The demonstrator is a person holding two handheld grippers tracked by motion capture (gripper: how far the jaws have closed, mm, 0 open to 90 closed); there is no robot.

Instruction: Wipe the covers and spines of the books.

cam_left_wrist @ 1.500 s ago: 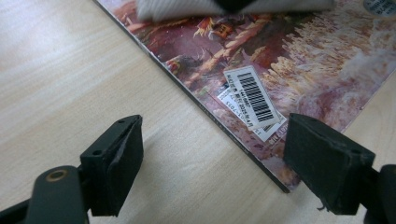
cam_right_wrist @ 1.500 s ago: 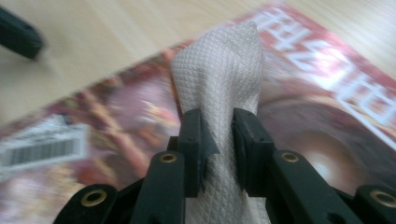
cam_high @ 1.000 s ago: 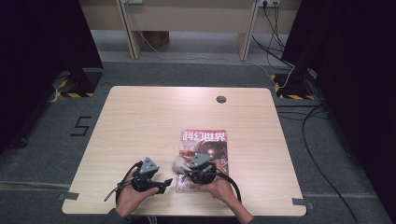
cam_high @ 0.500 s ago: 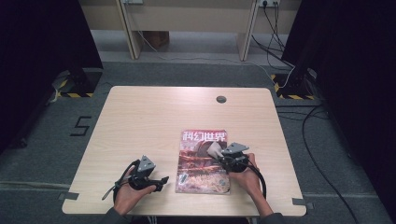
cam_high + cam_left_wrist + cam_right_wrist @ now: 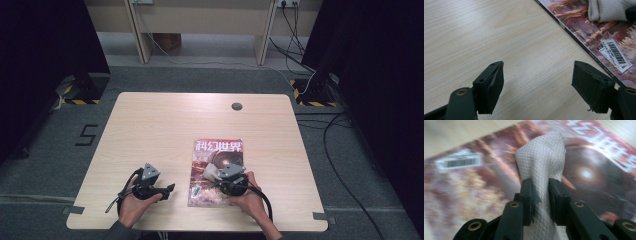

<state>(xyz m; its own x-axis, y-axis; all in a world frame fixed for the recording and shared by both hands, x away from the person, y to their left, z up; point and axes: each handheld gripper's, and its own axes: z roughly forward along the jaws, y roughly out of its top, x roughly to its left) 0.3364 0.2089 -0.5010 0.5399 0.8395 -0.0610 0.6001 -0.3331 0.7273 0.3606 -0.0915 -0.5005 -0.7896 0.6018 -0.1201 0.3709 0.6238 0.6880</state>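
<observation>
While clamped: cloth (image 5: 541,152) btw right hand-held gripper (image 5: 540,195)

Magazine (image 5: 486,177) cover blurred in the right gripper view; its barcode unreadable

A light wooden table (image 5: 150,125) carries a magazine (image 5: 222,150) lying flat toward six o'clock from centre; a round cable hole (image 5: 237,106) sits toward twelve o'clock

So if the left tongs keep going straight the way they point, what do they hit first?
Most likely the magazine: the open left tongs hold nothing and face bare table, with the magazine's spine edge next ahead. Depth is hard to judge.
</observation>
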